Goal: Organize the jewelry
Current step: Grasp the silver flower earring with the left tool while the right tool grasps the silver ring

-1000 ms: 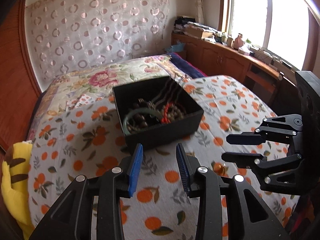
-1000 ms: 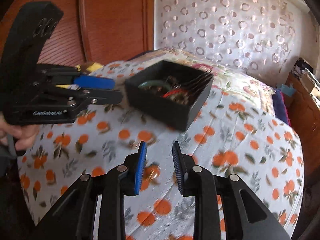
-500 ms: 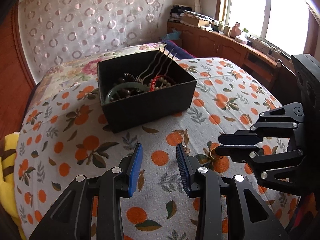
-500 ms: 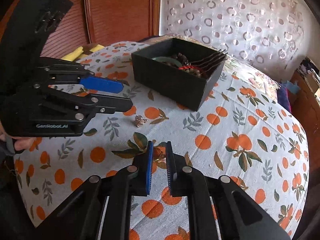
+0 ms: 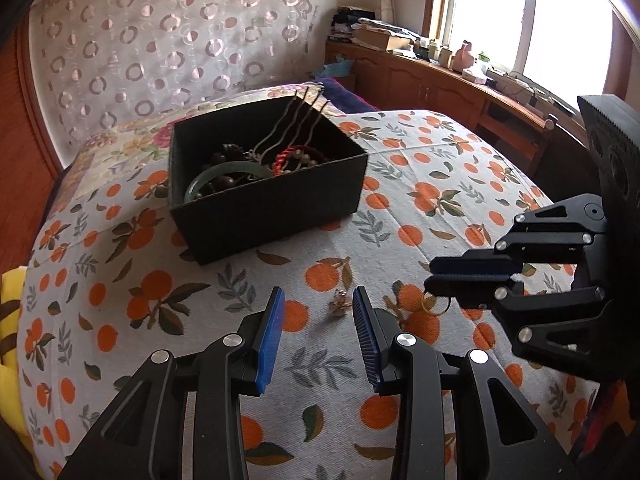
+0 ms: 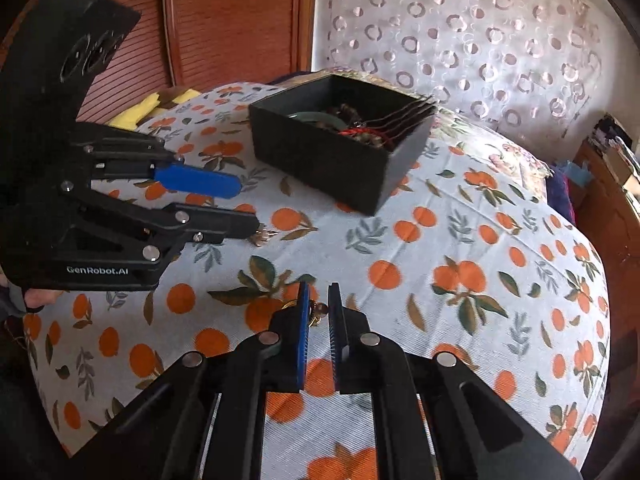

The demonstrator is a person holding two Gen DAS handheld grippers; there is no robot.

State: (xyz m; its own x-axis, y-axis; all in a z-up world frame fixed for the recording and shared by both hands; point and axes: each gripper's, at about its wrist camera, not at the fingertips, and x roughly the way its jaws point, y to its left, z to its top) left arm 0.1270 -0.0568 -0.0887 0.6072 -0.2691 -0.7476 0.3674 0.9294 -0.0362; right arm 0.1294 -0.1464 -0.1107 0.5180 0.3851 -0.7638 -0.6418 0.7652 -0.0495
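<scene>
A black box on the orange-print bedspread holds a green bangle, a red cord bracelet, dark beads and wavy hairpins. A small metal trinket lies on the cloth just ahead of the tips of my left gripper, which is open and not touching it. My right gripper is low over the cloth. Its jaws are closing, and the pads pinch a gold ring.
A yellow cloth lies at the bed's far edge by a wooden wardrobe. A cluttered wooden cabinet runs under the window. A person's hand holds the left gripper. The bedspread curves down at its edges.
My right jaws have narrowed from well apart to a slim gap around the gold ring. My left gripper has sunk toward the cloth, and the trinket now lies by its tips.
</scene>
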